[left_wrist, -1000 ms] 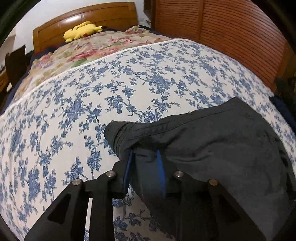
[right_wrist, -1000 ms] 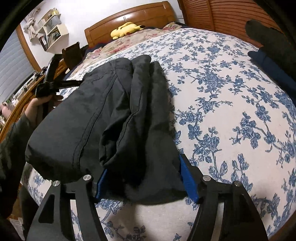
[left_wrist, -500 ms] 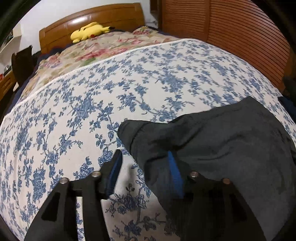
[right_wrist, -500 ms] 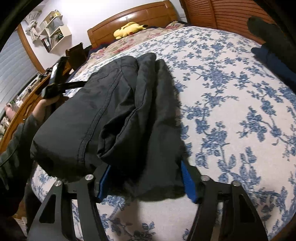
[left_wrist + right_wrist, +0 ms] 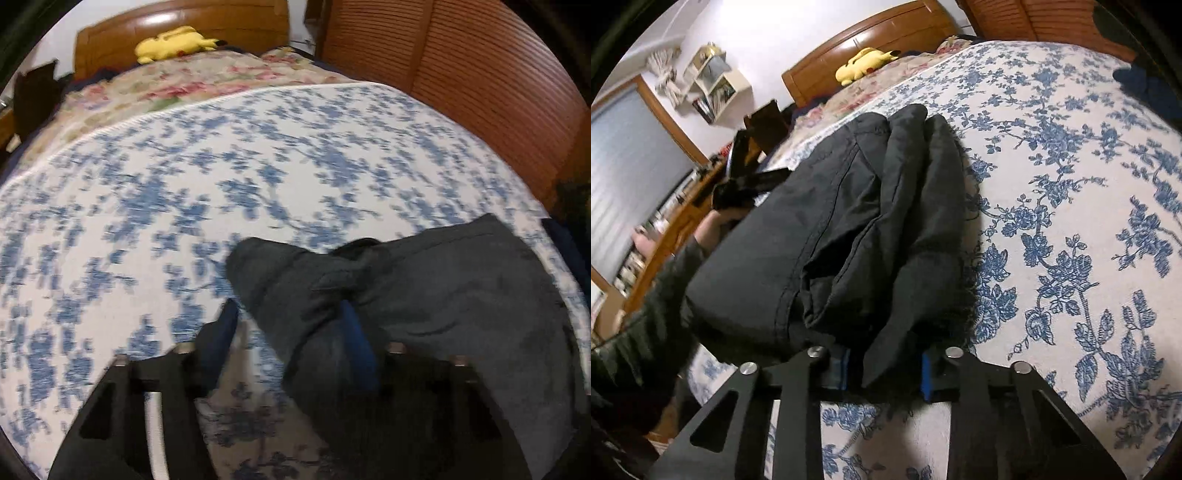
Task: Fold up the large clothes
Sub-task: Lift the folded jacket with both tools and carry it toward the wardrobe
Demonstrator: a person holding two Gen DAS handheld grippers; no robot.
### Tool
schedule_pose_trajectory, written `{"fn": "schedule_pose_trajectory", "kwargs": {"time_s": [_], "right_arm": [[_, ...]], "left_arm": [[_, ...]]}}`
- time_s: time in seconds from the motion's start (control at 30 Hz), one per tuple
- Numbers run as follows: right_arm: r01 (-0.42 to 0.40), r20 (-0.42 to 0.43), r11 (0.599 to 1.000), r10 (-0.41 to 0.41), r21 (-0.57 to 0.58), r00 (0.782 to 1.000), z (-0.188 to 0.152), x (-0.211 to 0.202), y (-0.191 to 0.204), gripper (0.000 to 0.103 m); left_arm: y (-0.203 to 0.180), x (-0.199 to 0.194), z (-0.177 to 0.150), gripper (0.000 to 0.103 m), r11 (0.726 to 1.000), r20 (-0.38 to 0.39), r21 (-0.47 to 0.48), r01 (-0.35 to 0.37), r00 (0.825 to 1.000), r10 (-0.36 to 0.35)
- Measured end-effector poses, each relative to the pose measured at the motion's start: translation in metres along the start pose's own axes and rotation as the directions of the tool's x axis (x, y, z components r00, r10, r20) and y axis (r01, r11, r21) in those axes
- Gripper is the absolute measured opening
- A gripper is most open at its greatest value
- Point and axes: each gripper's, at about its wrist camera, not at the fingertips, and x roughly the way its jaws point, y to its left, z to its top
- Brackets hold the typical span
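Two grippers worked at the near edge of a bed covered by a blue-floral sheet point(image 5: 1071, 192). The dark garment point(image 5: 849, 221), bunched into thick folds, lay on that sheet along the near side of the mattress.

The left gripper point(image 5: 288, 328) had its jaws spread wide. One blue pad point(image 5: 356, 339) pressed against the garment's near corner point(image 5: 295, 280), while the other finger sat apart over bare sheet; no cloth was clamped. The left view was motion-blurred.

The right gripper point(image 5: 884, 365) had its jaws partly closed around a hanging fold of the garment, with blue pads on both sides of the cloth. Whether the pads actually pinched the fold could not be told.

Surrounding items:
- A yellow plush toy point(image 5: 866, 61) lay at the wooden headboard point(image 5: 871, 33), well away from the garment.
- A pink-floral quilt point(image 5: 207, 81) covered the head of the bed.
- Slatted wooden doors point(image 5: 461, 74) stood along the far side.
- A second pile of dark blue clothing point(image 5: 1145, 85) rested at the far edge of the sheet.
- A wall shelf point(image 5: 716, 85) hung beyond the person's left hand point(image 5: 716, 221).
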Motion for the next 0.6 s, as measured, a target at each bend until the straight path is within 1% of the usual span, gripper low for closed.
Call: {"fn": "schedule_pose_trajectory", "kwargs": {"time_s": [0.03,0.07,0.1,0.13,0.2,0.33,0.4,0.6], "right_arm": [[-0.008,0.01,1.0,0.008,-0.001,1.0,0.001,0.0,-0.001,0.023],[-0.014,0.021,1.0,0.014,0.001,1.0,0.002,-0.001,-0.001,0.022],[-0.016,0.03,1.0,0.016,-0.002,0.999,0.003,-0.002,0.0,0.021],[-0.011,0.046,1.0,0.012,-0.011,0.999,0.004,-0.003,0.001,0.02],[0.003,0.078,1.0,-0.001,-0.03,0.997,0.007,-0.006,0.006,0.019],[0.019,0.116,0.997,-0.01,-0.074,0.993,0.013,-0.011,0.016,0.018],[0.031,0.135,0.995,-0.018,-0.095,0.991,0.016,-0.013,0.019,0.017],[0.057,0.178,0.991,-0.034,-0.124,0.984,0.021,-0.017,0.019,0.016]], "left_arm": [[-0.002,0.0,0.001,0.042,1.0,0.001,0.006,-0.001,1.0,0.001],[-0.005,-0.001,0.002,0.037,1.0,0.0,0.016,0.009,1.0,-0.009],[-0.007,-0.002,0.003,0.03,1.0,-0.001,0.02,0.013,1.0,-0.013],[-0.01,-0.005,0.004,0.025,1.0,0.003,0.027,0.008,1.0,-0.008],[-0.016,-0.013,0.005,0.02,0.999,0.024,0.05,-0.015,1.0,0.014],[-0.026,-0.044,0.008,0.016,0.997,0.103,0.068,-0.043,0.994,0.036],[-0.035,-0.064,0.011,0.016,0.995,0.145,0.086,-0.053,0.989,0.04],[-0.064,-0.116,0.017,0.014,0.988,0.23,0.135,-0.079,0.972,0.046]]}}
